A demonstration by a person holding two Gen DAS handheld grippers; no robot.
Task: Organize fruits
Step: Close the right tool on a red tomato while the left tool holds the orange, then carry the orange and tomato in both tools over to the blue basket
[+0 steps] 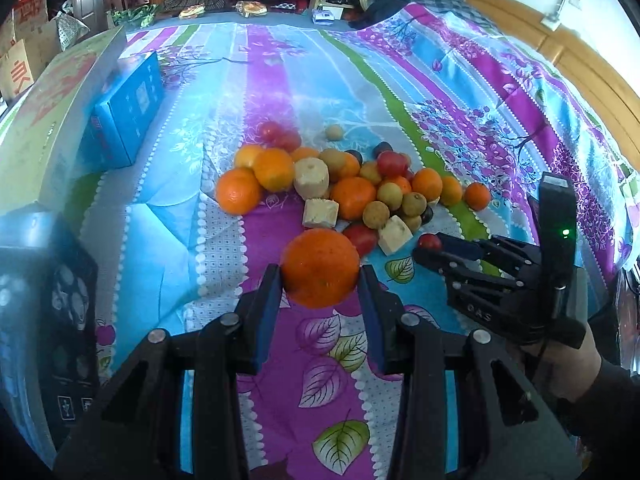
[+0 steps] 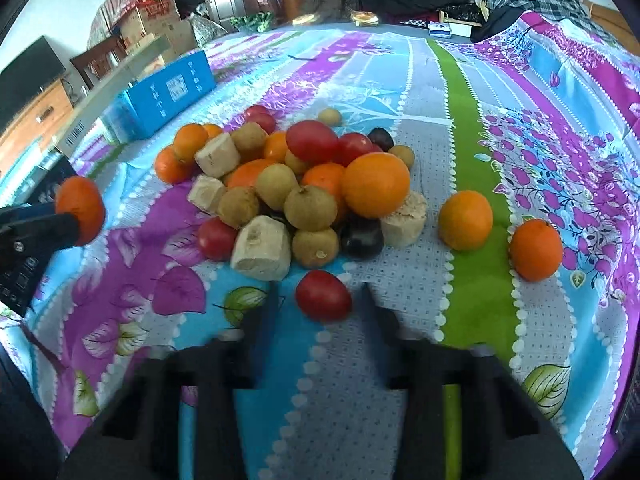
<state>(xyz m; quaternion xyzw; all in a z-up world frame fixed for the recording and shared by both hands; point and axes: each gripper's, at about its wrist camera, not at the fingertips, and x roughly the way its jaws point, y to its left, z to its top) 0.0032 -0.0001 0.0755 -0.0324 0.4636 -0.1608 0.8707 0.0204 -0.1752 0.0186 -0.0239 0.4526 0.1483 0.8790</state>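
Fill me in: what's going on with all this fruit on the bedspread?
A person is sorting a heap of fruit on a patterned bedspread, working a pair of handheld tongs in each hand. The left tongs are shut on an orange, held clear of the pile. The right tongs have a small red tomato between their fingers at the near edge of the heap. Oranges, longans, tomatoes, dark plums and pale cut chunks are still piled together.
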